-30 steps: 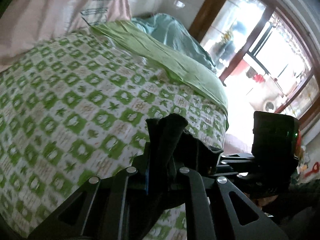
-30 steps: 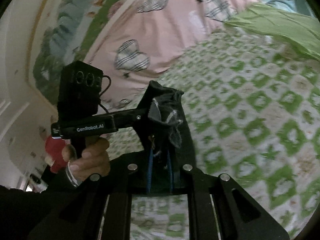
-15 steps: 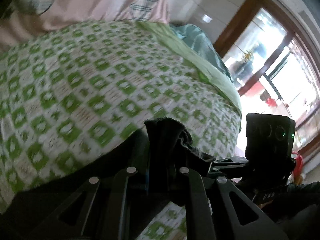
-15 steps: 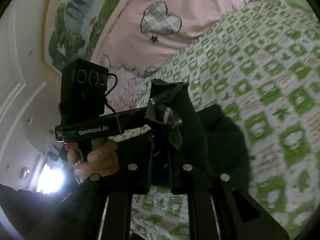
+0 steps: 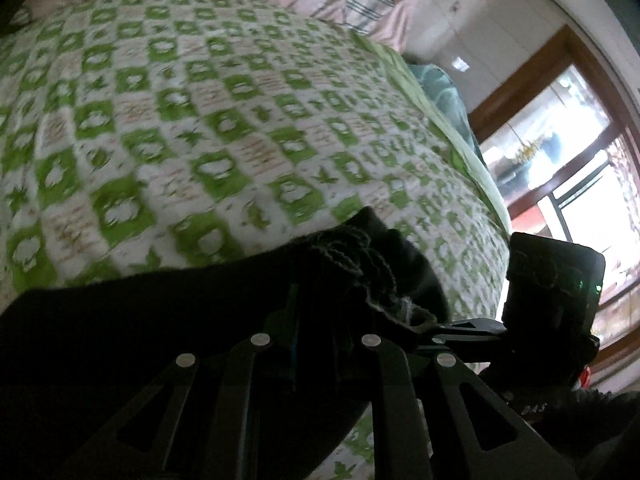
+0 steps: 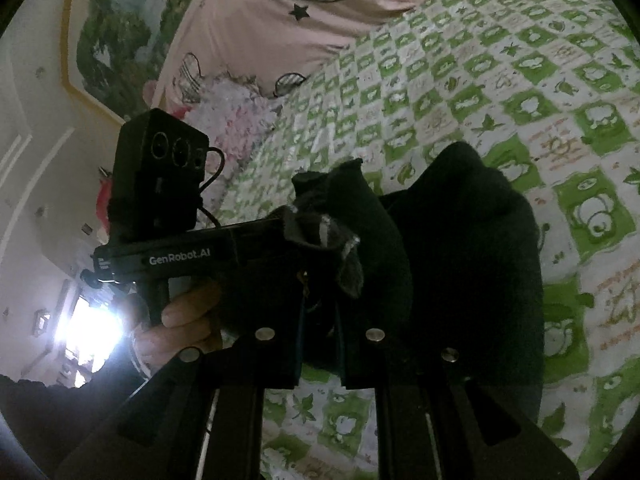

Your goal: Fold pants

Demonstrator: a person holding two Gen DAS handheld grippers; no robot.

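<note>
Gripping bunched edges of the black knit pants (image 6: 460, 264), left tongs (image 5: 320, 312) easing apart and right tongs (image 6: 320, 300) clenched spread them over the green-checked bed quilt (image 5: 240, 120).

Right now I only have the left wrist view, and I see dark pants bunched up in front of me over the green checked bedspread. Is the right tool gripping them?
Observer: Yes. The right tool is shut on a bunched edge of the pants.
Operator: Where does the rest of the cloth go on that side?
Observer: It spreads out to the right of the tool and appears to rest on the bedspread.
Operator: Anything on the wall over there?
Observer: A framed landscape picture hangs there, at the upper left of the right wrist view.
</note>
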